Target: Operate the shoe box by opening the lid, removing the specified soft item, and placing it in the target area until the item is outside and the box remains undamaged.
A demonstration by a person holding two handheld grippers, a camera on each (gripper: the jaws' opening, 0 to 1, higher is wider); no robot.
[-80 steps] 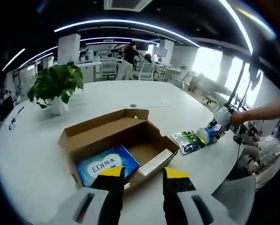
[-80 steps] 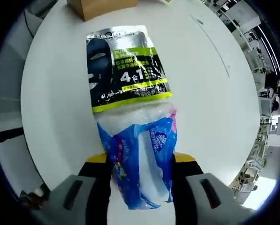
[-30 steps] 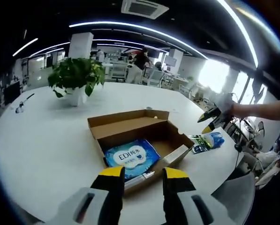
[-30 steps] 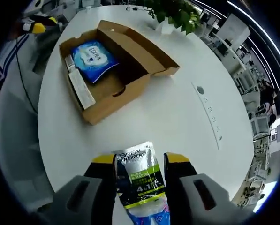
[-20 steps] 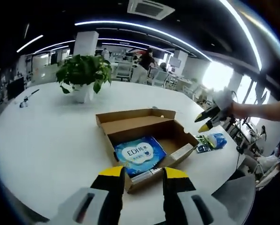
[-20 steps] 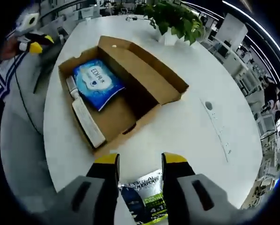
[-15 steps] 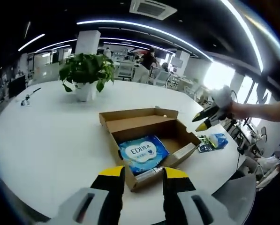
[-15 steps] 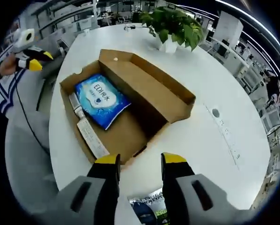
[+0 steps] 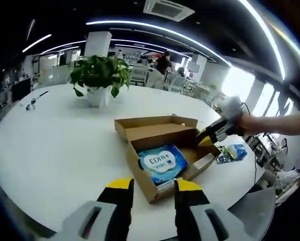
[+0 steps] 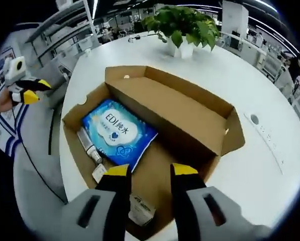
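Note:
The cardboard shoe box (image 9: 139,131) lies open on the white table, its lid folded back. Inside it lies a soft blue wipes pack (image 9: 161,161) printed "EDI". My left gripper (image 9: 154,184) hangs open and empty, short of the box's near end. My right gripper (image 9: 208,136) reaches in from the right over the box's far corner. In the right gripper view the jaws of my right gripper (image 10: 151,170) stand open and empty above the box (image 10: 190,95), just beside the blue pack (image 10: 118,131). My left gripper (image 10: 28,90) appears at the far left.
A small tube (image 10: 87,143) and a long white carton (image 10: 139,208) also lie in the box. A blue pouch and a sachet (image 9: 232,152) rest on the table right of the box. A potted plant (image 9: 99,75) stands behind it. Chairs and a person stand beyond the table.
My right gripper let go of the blue pouch on the table beside the sachet, opened, and moved back over the open box. The left gripper stayed open while its view shifted.

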